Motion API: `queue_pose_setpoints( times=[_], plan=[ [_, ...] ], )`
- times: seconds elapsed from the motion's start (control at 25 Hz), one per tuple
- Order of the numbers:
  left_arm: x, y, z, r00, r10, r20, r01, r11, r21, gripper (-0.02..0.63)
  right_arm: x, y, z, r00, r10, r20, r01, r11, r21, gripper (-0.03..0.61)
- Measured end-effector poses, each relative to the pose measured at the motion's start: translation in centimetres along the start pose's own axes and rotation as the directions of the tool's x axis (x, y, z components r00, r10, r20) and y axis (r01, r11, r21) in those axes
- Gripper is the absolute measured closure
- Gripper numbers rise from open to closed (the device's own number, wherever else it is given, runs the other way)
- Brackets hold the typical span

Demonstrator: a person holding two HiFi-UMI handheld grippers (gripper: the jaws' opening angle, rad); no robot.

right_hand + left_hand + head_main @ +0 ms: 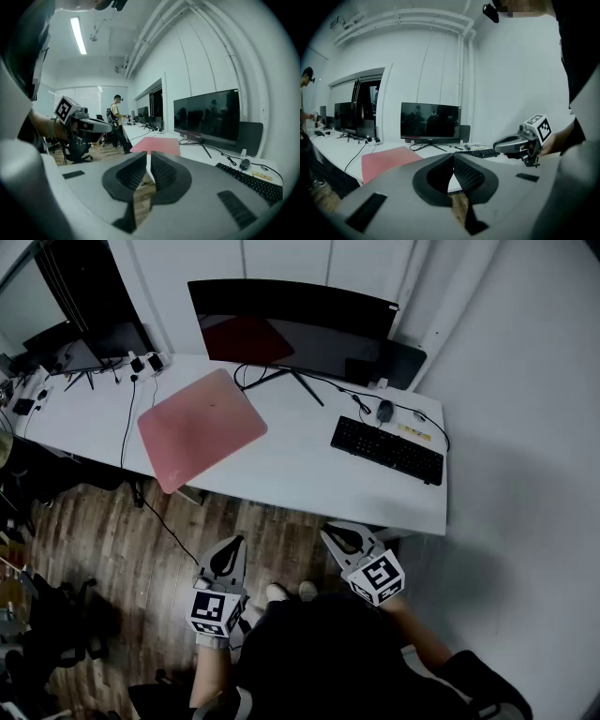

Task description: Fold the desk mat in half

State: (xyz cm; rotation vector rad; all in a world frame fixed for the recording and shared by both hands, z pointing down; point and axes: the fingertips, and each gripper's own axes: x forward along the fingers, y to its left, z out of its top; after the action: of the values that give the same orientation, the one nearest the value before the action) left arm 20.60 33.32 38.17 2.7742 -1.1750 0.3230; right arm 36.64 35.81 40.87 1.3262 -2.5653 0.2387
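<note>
A pink desk mat (201,427) lies flat and skewed on the white desk (309,474), its near corner over the front edge. The left gripper view shows the mat (386,161) left of the monitor, and in the right gripper view the mat (157,145) lies ahead. Both grippers hang well short of the desk, over the floor by the person's body. My left gripper (232,543) is shut and empty. My right gripper (330,534) is shut and empty too. Each gripper sees the other: the right gripper (499,144), the left gripper (108,125).
A wide monitor (291,329) stands at the desk's back, a black keyboard (386,448) and mouse (384,411) to the right. Cables (128,418) trail off the desk's left. A second monitor (94,343) and clutter sit far left. A person (116,123) stands in the distance.
</note>
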Motion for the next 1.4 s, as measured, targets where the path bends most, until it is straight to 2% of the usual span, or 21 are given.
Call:
queue_pose_setpoints(
  times=[0.56, 0.88, 1.08, 1.4],
  plan=[
    [-0.4, 4.7, -1.3, 1.000, -0.015, 0.013, 0.015, 0.999, -0.028, 0.604, 4.8, 1.6, 1.2, 1.000, 0.006, -0.020, -0.006, 1.000, -0.006, 0.540],
    [-1.1, 8.7, -2.9, 1.000, -0.025, -0.006, 0.025, 0.998, -0.062, 0.604, 8.7, 2.0, 1.6, 0.997, -0.020, -0.076, 0.012, 0.994, -0.105, 0.540],
    [-0.6, 11.1, -3.6, 1.000, -0.010, -0.008, 0.009, 0.998, -0.058, 0.604, 11.4, 1.0, 1.8, 0.995, -0.023, -0.100, 0.010, 0.992, -0.126, 0.540],
    [2.8, 15.3, -4.6, 0.998, 0.006, -0.056, -0.010, 0.998, -0.060, 0.604, 17.3, -2.3, 1.6, 0.989, -0.006, -0.150, -0.017, 0.989, -0.149, 0.536]
  ],
)
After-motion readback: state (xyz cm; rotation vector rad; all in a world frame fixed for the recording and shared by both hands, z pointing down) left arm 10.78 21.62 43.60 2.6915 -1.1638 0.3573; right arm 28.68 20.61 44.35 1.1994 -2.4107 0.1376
